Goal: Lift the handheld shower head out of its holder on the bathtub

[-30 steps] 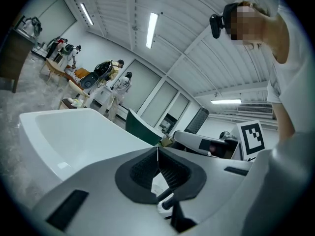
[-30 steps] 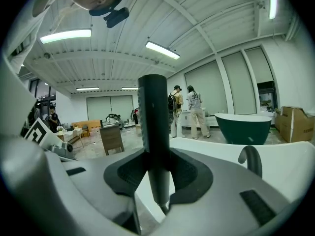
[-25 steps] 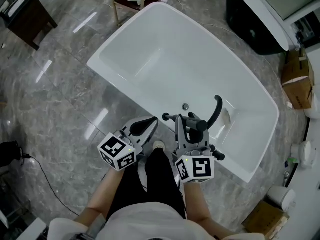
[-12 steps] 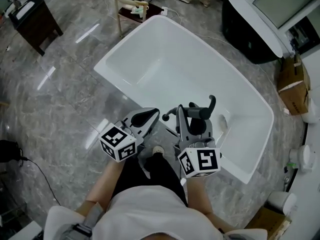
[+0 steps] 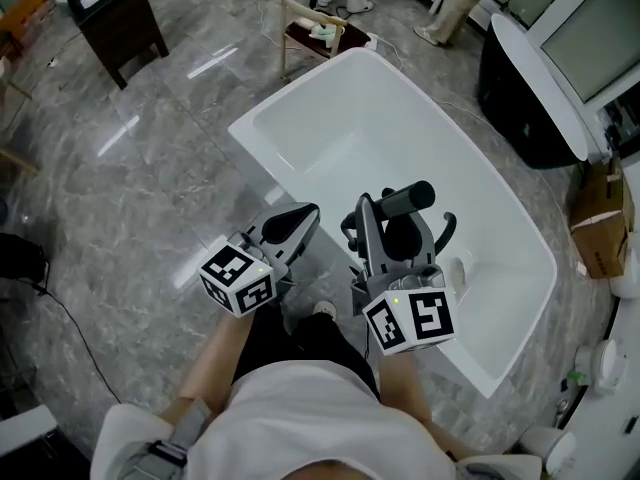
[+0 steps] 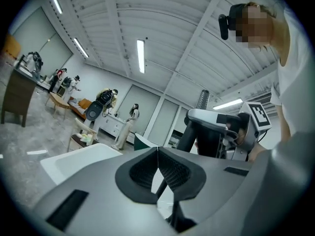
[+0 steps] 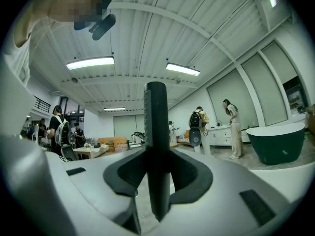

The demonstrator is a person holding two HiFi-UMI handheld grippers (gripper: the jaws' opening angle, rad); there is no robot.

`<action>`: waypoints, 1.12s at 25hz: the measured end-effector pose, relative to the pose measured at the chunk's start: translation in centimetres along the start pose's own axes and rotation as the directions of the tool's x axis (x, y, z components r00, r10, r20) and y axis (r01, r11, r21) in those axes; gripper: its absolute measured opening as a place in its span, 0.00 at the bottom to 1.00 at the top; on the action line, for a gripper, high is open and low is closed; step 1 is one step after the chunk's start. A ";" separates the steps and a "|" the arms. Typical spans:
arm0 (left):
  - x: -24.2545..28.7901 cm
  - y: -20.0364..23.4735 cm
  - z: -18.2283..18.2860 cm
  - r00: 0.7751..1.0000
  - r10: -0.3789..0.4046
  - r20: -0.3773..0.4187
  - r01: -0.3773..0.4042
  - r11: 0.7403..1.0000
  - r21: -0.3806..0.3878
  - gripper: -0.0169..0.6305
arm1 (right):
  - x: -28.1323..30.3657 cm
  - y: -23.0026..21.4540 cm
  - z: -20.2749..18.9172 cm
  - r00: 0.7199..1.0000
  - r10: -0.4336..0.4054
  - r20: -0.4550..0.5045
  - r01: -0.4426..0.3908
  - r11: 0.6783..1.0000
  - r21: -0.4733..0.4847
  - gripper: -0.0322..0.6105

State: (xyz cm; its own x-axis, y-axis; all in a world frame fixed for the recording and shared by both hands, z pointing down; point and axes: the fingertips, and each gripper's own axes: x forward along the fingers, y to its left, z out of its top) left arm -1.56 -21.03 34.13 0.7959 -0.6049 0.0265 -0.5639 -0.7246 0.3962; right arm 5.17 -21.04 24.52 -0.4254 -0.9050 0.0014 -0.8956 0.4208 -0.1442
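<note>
The shower head (image 5: 405, 200) sits clamped by its dark handle in the right gripper (image 5: 388, 236), held above the bathtub (image 5: 400, 108) edge, apparently to clear its holder, while the left gripper (image 5: 292, 226), unneeded, hangs alongside, jaws together and empty.

White shirt (image 5: 300, 418), grey left gripper (image 5: 306, 214)

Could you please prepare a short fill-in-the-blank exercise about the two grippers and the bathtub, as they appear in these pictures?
1. The right gripper is shut on the black ____.
2. The left gripper has its jaws together, with ____ between them.
3. The bathtub below both grippers is ____ in colour.

Missing words: shower head; nothing; white.
</note>
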 end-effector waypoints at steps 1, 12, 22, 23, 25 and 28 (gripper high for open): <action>-0.7 0.4 0.4 1.000 0.020 0.013 -0.021 1.000 0.003 0.05 | 0.5 0.9 -0.1 1.000 0.025 -0.004 -0.025 1.000 -0.011 0.27; -9.8 5.7 3.3 0.934 0.325 0.151 -0.327 0.945 -0.008 0.05 | 6.2 10.6 -0.9 0.933 0.357 -0.035 -0.358 0.933 -0.035 0.26; -21.0 8.2 4.5 0.775 0.576 0.258 -0.581 0.811 -0.065 0.05 | 8.3 22.3 -2.3 0.770 0.635 -0.061 -0.636 0.772 0.003 0.26; -21.9 8.3 4.4 0.758 0.598 0.263 -0.602 0.795 -0.075 0.05 | 8.4 23.3 -2.6 0.751 0.657 -0.067 -0.658 0.753 0.009 0.26; -23.4 8.5 4.2 0.726 0.633 0.268 -0.635 0.767 -0.092 0.05 | 8.4 25.0 -3.2 0.716 0.693 -0.083 -0.694 0.719 0.018 0.26; -25.3 8.9 3.8 0.699 0.663 0.270 -0.662 0.742 -0.109 0.05 | 8.5 26.9 -4.3 0.684 0.722 -0.103 -0.724 0.689 0.032 0.26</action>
State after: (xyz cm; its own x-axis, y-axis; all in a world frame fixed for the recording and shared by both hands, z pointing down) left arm -27.53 -13.47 33.48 0.1228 -0.9919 0.0332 -0.9209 -0.1015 0.3762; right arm -23.13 -17.17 24.93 -0.9513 -0.3083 -0.0014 -0.3055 0.9430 -0.1319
